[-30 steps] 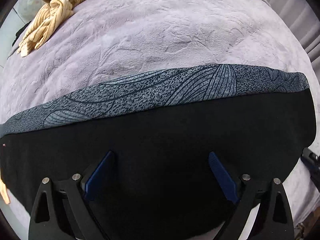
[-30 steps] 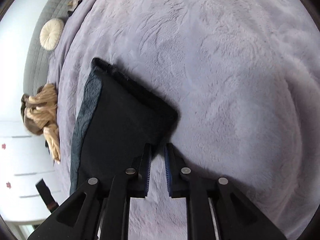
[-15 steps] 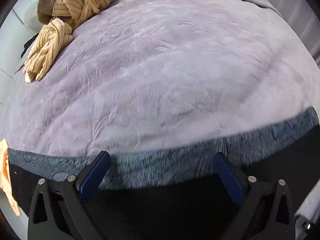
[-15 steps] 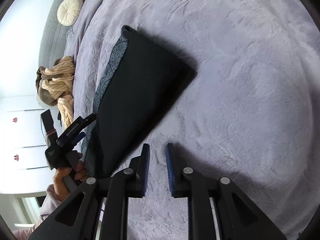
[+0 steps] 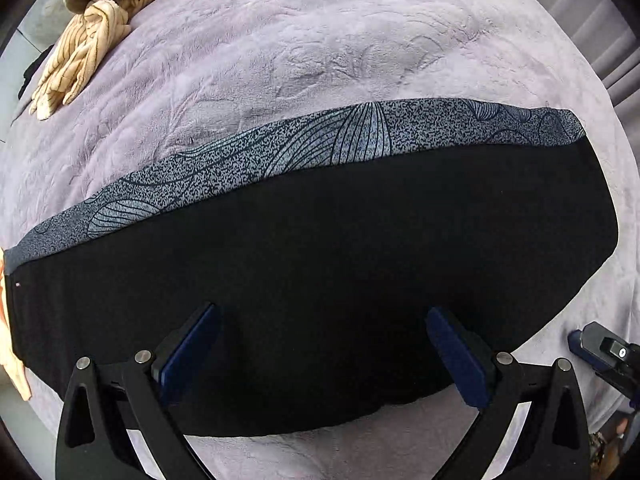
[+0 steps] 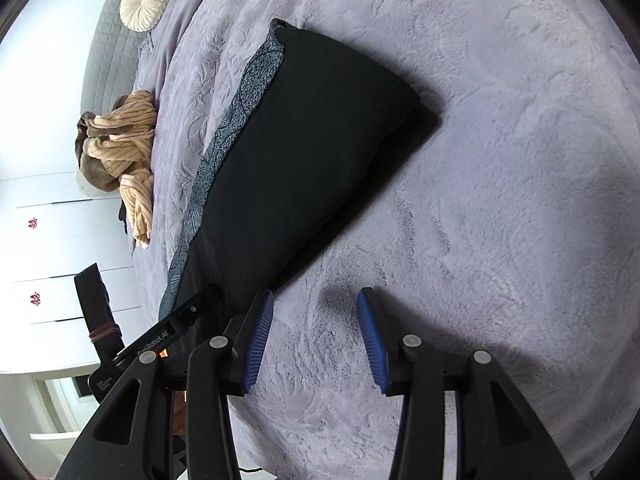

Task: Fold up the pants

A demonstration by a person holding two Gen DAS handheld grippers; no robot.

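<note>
The black pants (image 5: pixel 320 280) with a grey patterned band (image 5: pixel 304 148) along the far edge lie folded flat on the lilac bedspread (image 5: pixel 320 40). My left gripper (image 5: pixel 320 356) is open and empty, hovering over the near part of the pants. In the right wrist view the pants (image 6: pixel 304 148) stretch away to the upper left. My right gripper (image 6: pixel 316 336) is open and empty over bare bedspread, just right of the pants' near end. The left gripper's body (image 6: pixel 180 320) shows at the pants' near left.
A crumpled tan striped garment (image 5: pixel 92 20) lies at the far left of the bed and shows in the right wrist view (image 6: pixel 128 140). A round cream cushion (image 6: pixel 146 0) rests by the grey headboard. White drawers (image 6: pixel 60 248) stand beside the bed.
My right gripper has opened and drawn back off the pants' edge. My left gripper swung away and returned over the pants, staying open. The pants now lie flat.
</note>
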